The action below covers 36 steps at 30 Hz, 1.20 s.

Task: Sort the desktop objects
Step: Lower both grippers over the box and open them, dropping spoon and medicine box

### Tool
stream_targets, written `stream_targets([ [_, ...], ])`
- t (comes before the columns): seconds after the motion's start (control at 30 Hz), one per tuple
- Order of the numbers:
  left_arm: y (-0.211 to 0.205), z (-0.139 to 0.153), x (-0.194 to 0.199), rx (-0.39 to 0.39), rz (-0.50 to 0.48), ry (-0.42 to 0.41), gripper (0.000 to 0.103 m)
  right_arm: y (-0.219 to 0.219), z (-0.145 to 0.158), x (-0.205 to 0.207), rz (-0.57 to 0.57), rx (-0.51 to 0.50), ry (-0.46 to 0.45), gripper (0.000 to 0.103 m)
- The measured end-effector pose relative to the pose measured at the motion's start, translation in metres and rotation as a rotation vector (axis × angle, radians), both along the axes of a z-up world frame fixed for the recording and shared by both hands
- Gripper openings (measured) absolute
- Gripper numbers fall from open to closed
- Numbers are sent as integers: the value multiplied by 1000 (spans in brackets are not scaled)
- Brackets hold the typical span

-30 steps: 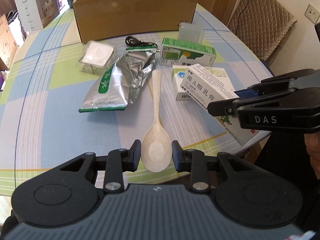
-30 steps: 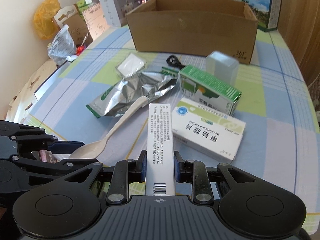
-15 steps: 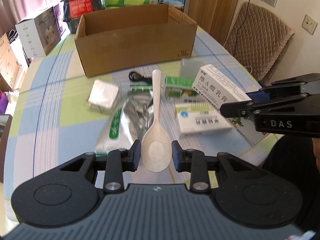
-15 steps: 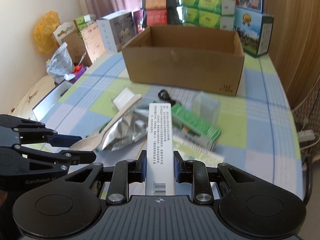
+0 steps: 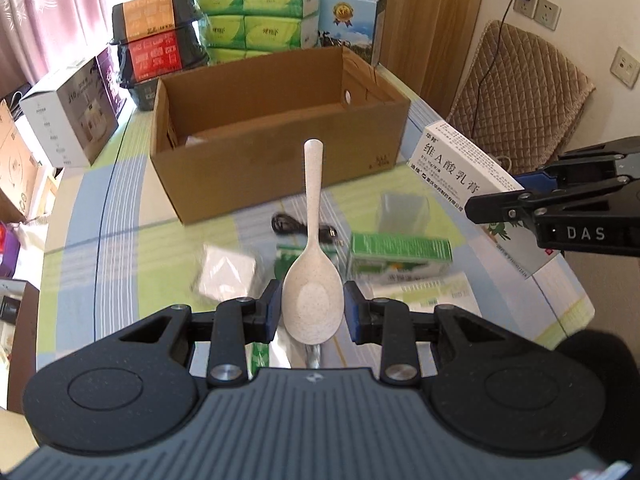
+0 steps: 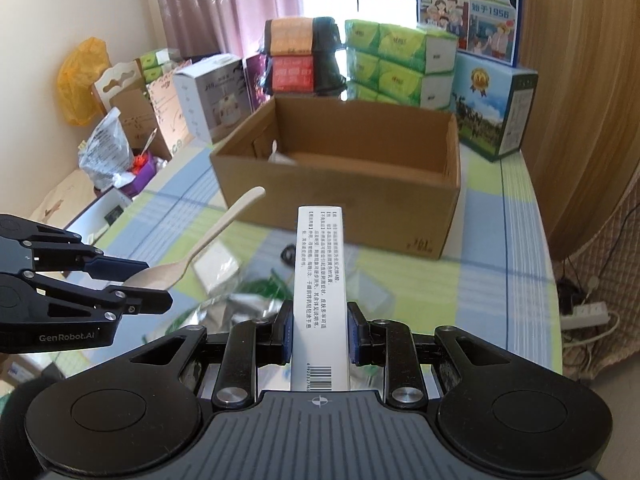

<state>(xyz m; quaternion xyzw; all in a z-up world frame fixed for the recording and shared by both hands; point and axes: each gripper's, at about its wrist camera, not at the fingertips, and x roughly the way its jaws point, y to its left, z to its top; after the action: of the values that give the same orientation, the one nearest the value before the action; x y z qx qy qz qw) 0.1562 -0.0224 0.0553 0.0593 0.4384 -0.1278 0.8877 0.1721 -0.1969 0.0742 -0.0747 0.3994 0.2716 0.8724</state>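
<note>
My left gripper point(image 5: 313, 312) is shut on the bowl of a beige spoon point(image 5: 312, 240), whose handle points up toward the open cardboard box point(image 5: 280, 160). From the right wrist view that same spoon point(image 6: 208, 244) is lifted over the table, held by the left gripper point(image 6: 148, 284). My right gripper point(image 6: 319, 332) is shut on a white medicine box point(image 6: 318, 280) standing on its narrow side; this white medicine box point(image 5: 464, 172) hangs at the right in the left wrist view. Both are raised above the table, short of the cardboard box point(image 6: 340, 176).
On the checked tablecloth point(image 5: 100, 240) lie a green medicine box point(image 5: 400, 256), a clear plastic case point(image 5: 404, 212), a black cable point(image 5: 296, 228), a white packet point(image 5: 226, 276) and a silver pouch point(image 6: 248, 304). Stacked cartons and tissue packs point(image 5: 256, 16) stand behind the box. A padded chair point(image 5: 520, 92) is at right.
Both grippers have lifted their loads off the table and tilted up and forward toward the cardboard box; the spoon and the medicine box now hang in the air.
</note>
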Motion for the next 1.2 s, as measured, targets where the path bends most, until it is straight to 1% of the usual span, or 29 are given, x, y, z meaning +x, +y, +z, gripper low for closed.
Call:
stream_targets([
  [0.27, 5, 14, 66, 25, 4, -21, 27, 15, 18, 65, 11, -31, -36, 23],
  [0.43, 7, 22, 111, 73, -12, -35, 27, 26, 20, 104, 11, -54, -42, 23],
  [0.6, 10, 24, 148, 84, -8, -33, 27, 35, 15, 135, 17, -70, -36, 23],
  [0.83, 14, 18, 181, 93, -13, -23, 27, 44, 7, 166, 15, -75, -25, 23],
  [1.03, 13, 13, 207, 95, -19, -14, 27, 44, 4, 192, -9, -74, -24, 23],
  [1.2, 11, 4, 227, 106, -19, -5, 27, 45, 0, 208, -22, -86, -26, 23],
])
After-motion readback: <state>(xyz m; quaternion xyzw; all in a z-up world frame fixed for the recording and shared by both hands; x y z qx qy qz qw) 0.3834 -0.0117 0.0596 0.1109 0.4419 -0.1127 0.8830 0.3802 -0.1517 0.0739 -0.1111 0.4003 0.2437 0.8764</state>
